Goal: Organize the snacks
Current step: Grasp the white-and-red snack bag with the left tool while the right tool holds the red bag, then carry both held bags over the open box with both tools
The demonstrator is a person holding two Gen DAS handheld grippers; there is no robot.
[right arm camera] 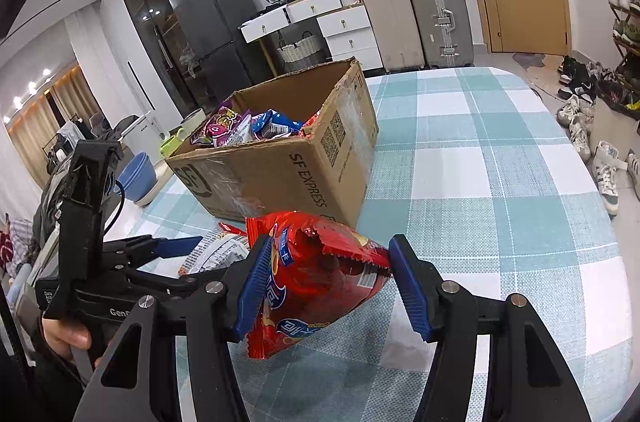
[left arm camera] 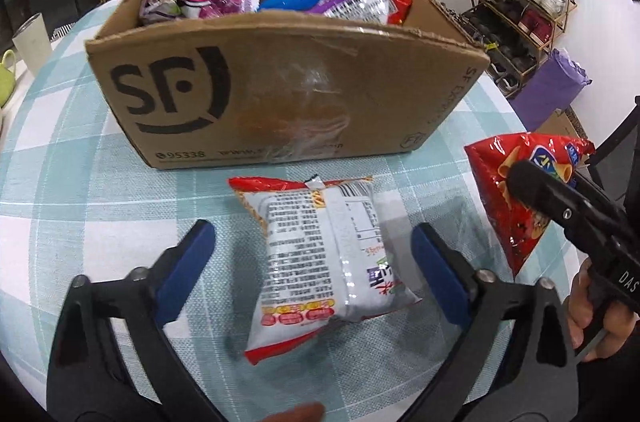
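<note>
Now both grippers straddle packets: left gripper (left arm camera: 314,262) wide around the white packet (left arm camera: 324,258), right gripper (right arm camera: 326,286) around the red bag (right arm camera: 316,282) (fingers apparently not yet clamped); next, close and lift into the box (left arm camera: 280,94).

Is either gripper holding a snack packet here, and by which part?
Neither. The left gripper straddles the white packet with open jaws; the right gripper is open around the red packet, one side touching.

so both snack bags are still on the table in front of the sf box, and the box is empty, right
Not quite: the cardboard box already holds several snack packets, as both wrist views show. The rest stands: the white bag and the red bag are in front of it on the table.
</note>
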